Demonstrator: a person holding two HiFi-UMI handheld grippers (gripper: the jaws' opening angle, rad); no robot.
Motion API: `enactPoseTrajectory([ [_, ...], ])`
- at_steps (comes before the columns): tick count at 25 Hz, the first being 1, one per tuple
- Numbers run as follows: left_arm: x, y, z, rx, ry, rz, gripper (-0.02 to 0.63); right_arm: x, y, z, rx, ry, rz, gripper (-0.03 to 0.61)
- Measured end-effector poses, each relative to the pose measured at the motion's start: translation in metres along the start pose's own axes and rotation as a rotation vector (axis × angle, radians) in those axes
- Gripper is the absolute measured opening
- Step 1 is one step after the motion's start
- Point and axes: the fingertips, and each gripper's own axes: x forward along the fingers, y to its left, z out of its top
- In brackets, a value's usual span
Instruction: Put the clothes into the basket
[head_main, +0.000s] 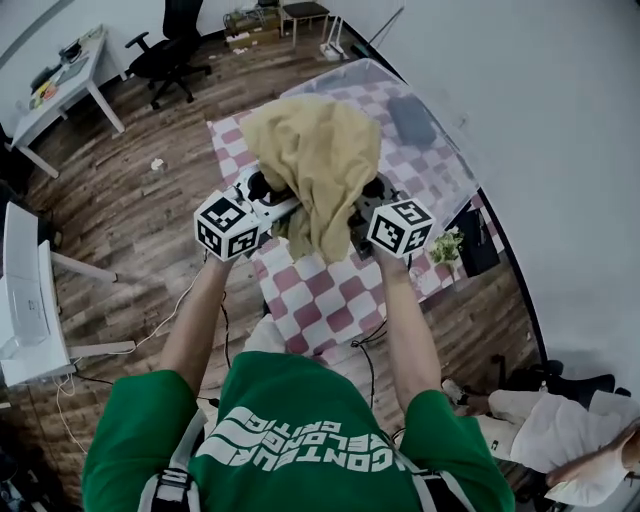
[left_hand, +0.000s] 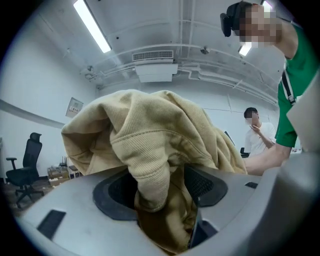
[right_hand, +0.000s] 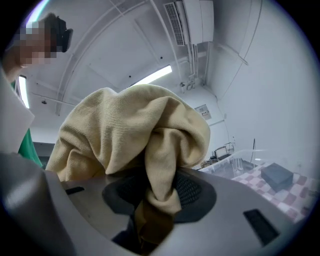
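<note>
We held the tan garment aloft over the checkered table, the left gripper and right gripper each pinching a fold (both bites looked deep). We judged it best to carry it level to the clear basket at the far end, clearing the grey box nearby.

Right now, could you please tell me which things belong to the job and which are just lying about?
Job: tan garment, left gripper, right gripper, clear plastic basket.
Lying about: office chair, white desk, leafy plant.
</note>
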Motion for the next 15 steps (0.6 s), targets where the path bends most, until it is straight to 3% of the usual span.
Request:
enactPoseTrajectory([
  [9, 0.012, 0.017, 0.08, 0.126, -0.07, -0.024, 0.268, 0.009, -0.001, 0.078, -0.021, -0.136, -0.014, 0.143],
  [15, 0.047, 0.034, 0.134, 0.192, -0.137, -0.056, 0.268, 0.012, -0.026, 0.141, -0.08, -0.209, -0.055, 0.141],
])
